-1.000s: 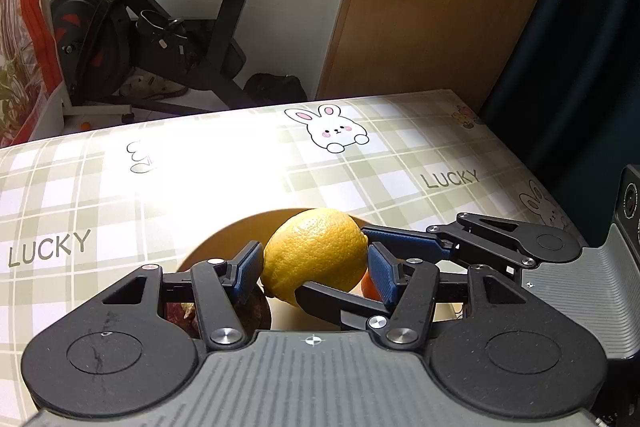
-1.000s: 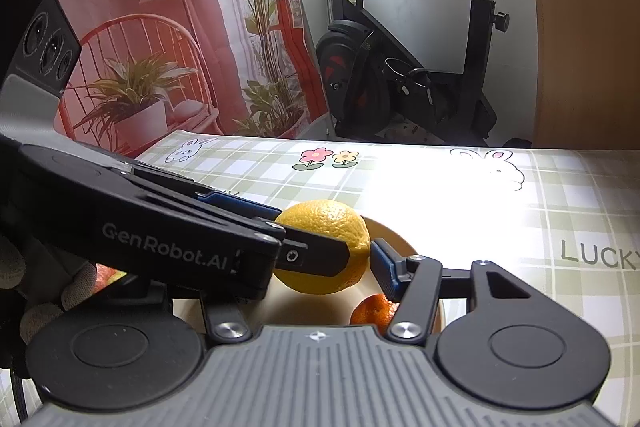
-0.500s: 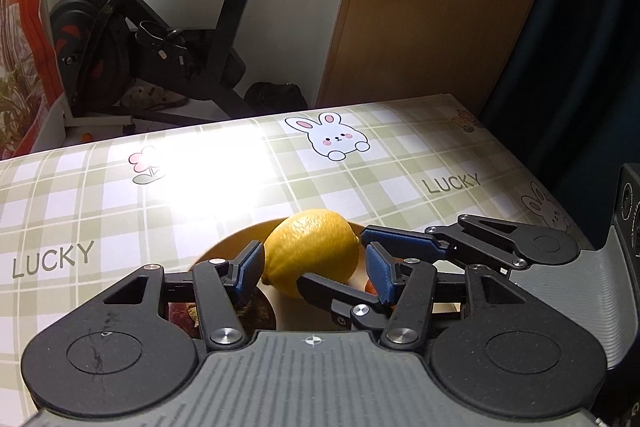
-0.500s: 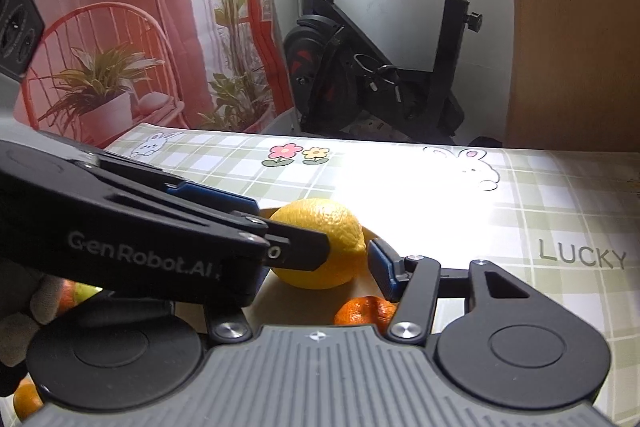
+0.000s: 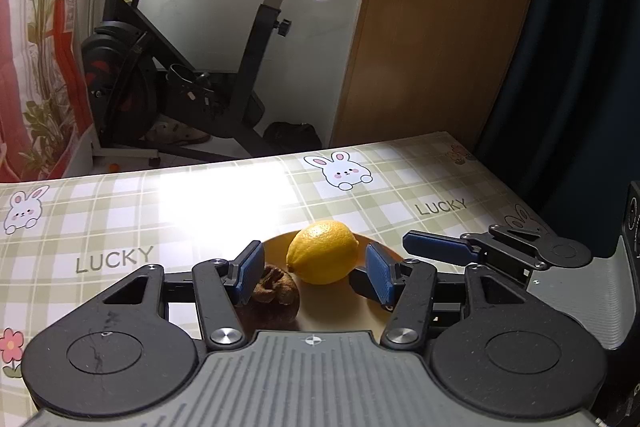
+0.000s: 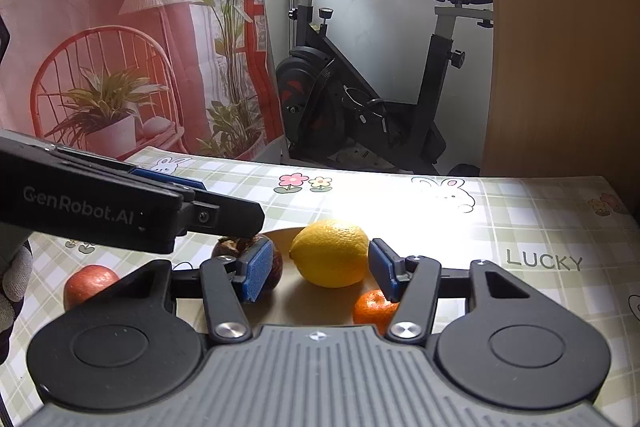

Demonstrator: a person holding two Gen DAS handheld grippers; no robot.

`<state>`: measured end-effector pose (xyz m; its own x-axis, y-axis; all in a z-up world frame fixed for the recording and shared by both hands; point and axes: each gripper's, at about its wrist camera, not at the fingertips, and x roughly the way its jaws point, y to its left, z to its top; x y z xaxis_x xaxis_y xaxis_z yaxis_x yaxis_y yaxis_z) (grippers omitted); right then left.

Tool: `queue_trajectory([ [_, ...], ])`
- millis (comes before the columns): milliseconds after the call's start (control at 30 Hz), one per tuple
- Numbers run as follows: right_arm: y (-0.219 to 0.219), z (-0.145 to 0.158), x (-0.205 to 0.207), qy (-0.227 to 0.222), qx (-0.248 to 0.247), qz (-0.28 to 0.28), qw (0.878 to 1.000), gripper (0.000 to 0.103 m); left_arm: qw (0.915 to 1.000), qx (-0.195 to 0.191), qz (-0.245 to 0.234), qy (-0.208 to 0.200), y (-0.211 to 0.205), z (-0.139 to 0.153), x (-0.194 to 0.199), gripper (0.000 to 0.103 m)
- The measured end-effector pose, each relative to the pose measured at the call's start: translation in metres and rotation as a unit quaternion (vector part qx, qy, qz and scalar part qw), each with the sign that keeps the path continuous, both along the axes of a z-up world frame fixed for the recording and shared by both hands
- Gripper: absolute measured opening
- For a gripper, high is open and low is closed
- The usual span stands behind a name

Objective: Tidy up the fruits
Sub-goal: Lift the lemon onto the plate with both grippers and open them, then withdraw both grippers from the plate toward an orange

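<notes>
Resting on the plate (image 5: 340,311), the lemon (image 5: 322,252) sits free between 2 wide-open, empty tools.

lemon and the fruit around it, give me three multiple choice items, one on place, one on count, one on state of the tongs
1. Where does the lemon lie?
A. on the plate
B. on the bare tablecloth
C. held in the air

2. How many fruits show in the right wrist view?
A. two
B. four
C. six

3. How do the left tongs stand?
A. shut on the lemon
B. shut on nothing
C. open, off the lemon

Answers:
1 A: the lemon rests on the tan plate.
2 B: lemon, mandarin, dark brown fruit and a red fruit on the cloth.
3 C: a gap shows between each blue pad and the lemon; the right tongs stand open too.
</notes>
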<state>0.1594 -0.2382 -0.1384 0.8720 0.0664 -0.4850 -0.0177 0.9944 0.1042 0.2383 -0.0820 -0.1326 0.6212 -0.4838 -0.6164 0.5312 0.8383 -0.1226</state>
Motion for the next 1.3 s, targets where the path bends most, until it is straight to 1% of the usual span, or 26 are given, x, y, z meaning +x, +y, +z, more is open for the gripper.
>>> queue_trajectory([
  [167, 0.012, 0.008, -0.019, -0.008, 0.013, -0.003, 1.0, 0.057, 0.9998, 0.014, 0.007, -0.013, 0.015, 0.009, -0.022, 0.059],
  [300, 0.018, 0.013, -0.034, -0.017, 0.031, -0.009, 0.999, 0.057, 0.9993, 0.016, 0.017, -0.029, 0.028, 0.02, -0.038, 0.059],
  [433, 0.027, 0.017, -0.047, -0.025, 0.037, -0.011, 0.999, 0.057, 0.9983, 0.017, 0.03, -0.047, 0.039, 0.029, -0.054, 0.059],
  [667, 0.041, 0.019, -0.059, -0.027, 0.041, -0.004, 0.999, 0.057, 0.9962, 0.016, 0.054, -0.067, 0.057, 0.032, -0.08, 0.059],
  [833, 0.049, 0.014, -0.066, -0.019, 0.047, 0.003, 0.999, 0.057, 0.9954, -0.004, 0.072, -0.063, 0.07, 0.03, -0.092, 0.059],
  [1000, 0.055, 0.007, -0.071, -0.006, 0.05, 0.007, 0.999, 0.057, 0.994, 0.002, 0.087, -0.066, 0.076, 0.025, -0.102, 0.059],
  [1300, 0.072, -0.007, -0.076, 0.02, 0.038, 0.035, 0.998, 0.057, 0.9918, -0.01, 0.119, -0.046, 0.093, 0.012, -0.113, 0.06],
])
